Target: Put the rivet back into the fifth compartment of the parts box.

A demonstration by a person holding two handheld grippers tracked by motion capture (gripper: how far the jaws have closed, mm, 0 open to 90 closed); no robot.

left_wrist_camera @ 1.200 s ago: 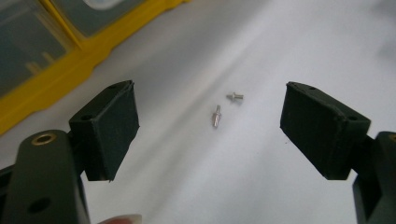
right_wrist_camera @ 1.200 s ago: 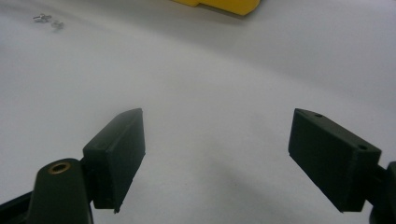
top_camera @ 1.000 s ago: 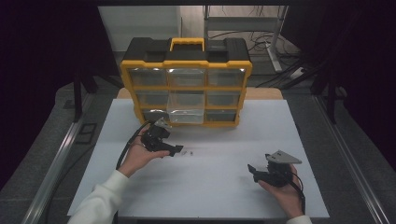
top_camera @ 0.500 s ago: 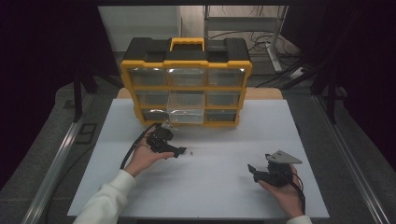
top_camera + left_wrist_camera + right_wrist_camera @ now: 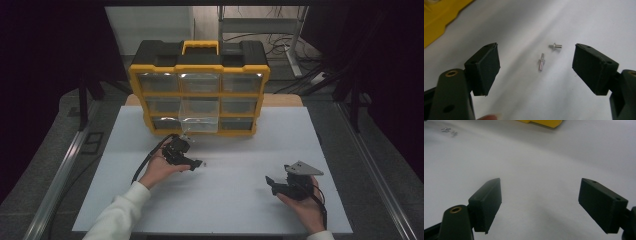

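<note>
Two small silver pins lie on the white table (image 5: pixel 235 200): one pin (image 5: pixel 541 63) pointing toward me, the other pin (image 5: pixel 555 46) lying crosswise just beyond it. My left gripper (image 5: pixel 537 48) hangs low over them, open, with both pins on the table between its jaws and touching neither. From above, the left gripper (image 5: pixel 196 162) sits left of centre with the pins (image 5: pixel 206 163) as a tiny speck at its tip. My right gripper (image 5: pixel 270 180) rests at the front right, open and empty, pointing left. The right gripper (image 5: pixel 540 181) sees the pins (image 5: pixel 449 131) far off.
A yellow and black organiser case (image 5: pixel 200 82) with several clear drawers stands upright at the table's back. Its lower middle drawer (image 5: pixel 199 117) is pulled out toward me, just behind the left hand. Metal rails run along both table sides.
The left hand has slid a little to the right and down, bringing its gripper over the pins. The right hand has stayed where it was.
</note>
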